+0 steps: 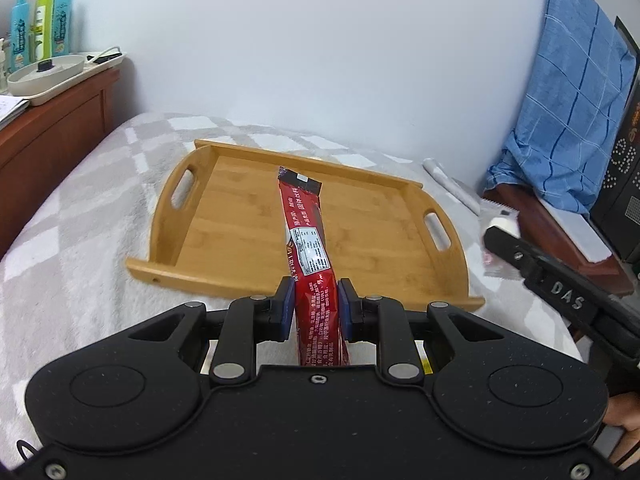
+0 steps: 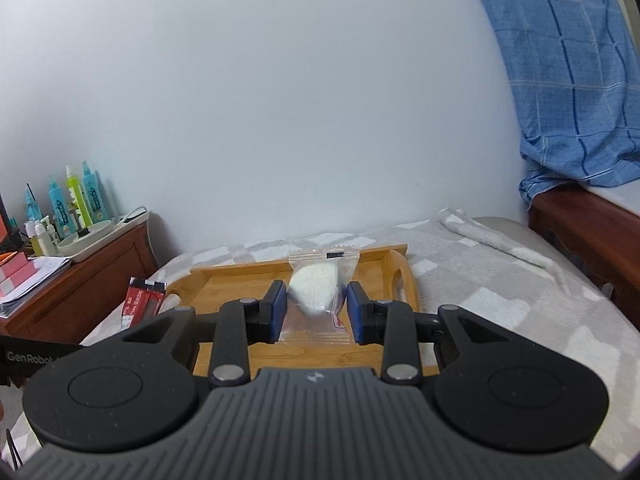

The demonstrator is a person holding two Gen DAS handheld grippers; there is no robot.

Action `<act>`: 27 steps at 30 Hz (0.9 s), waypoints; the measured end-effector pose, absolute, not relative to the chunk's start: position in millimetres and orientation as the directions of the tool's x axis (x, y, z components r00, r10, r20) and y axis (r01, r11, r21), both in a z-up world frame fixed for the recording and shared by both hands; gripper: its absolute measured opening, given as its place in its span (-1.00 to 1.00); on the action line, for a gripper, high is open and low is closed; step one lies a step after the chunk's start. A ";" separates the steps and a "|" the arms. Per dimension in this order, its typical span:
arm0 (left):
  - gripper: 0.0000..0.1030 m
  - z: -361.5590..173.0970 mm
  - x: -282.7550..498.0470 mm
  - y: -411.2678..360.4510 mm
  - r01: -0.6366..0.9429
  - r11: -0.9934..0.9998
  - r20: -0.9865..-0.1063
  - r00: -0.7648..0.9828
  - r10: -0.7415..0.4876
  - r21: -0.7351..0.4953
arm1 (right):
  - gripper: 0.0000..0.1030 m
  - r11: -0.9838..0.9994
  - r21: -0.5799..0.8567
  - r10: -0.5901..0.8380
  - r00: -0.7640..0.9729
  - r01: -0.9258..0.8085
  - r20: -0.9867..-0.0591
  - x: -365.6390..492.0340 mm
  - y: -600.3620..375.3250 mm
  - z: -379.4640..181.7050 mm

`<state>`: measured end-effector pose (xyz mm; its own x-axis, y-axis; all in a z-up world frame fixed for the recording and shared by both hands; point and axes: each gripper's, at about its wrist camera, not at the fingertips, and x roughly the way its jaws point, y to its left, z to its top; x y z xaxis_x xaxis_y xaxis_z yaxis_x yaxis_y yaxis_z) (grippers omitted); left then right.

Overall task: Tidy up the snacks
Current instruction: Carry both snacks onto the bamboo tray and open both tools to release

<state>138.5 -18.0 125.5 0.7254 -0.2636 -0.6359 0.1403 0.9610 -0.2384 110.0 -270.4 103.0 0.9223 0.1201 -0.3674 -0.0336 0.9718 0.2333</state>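
The left tool [image 1: 316, 308] is clamped on a long red snack packet [image 1: 308, 240] that sticks out ahead of it, over the wooden tray [image 1: 224, 216] on the bed [image 1: 80, 208]. The right tool [image 2: 316, 312] grips a clear zip bag [image 2: 320, 280] holding a white snack, above the tray's near right part.

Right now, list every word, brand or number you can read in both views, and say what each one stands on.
"DAS": raised letters on the black right gripper arm, left wrist view.
"GenRobot": white print on the black left gripper body, at the right wrist view's left edge.
Long red foil snack packet: Chinese print and white nutrition table, too small to read.
Clear zip bag with white snack: red print, blurred.
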 end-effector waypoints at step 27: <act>-0.59 72.4 287.7 -79.2 0.146 0.956 -0.751 0.593 -0.291 -0.255 | -0.28 0.949 0.311 0.245 0.732 -0.047 -0.636 224.2 -294.4 42.5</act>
<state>287.7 -79.2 72.4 0.5929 -0.2908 -0.7510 0.1458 0.9559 -0.2550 224.2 -294.4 42.5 0.7320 0.2450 -0.6358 -0.0472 0.9491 0.3114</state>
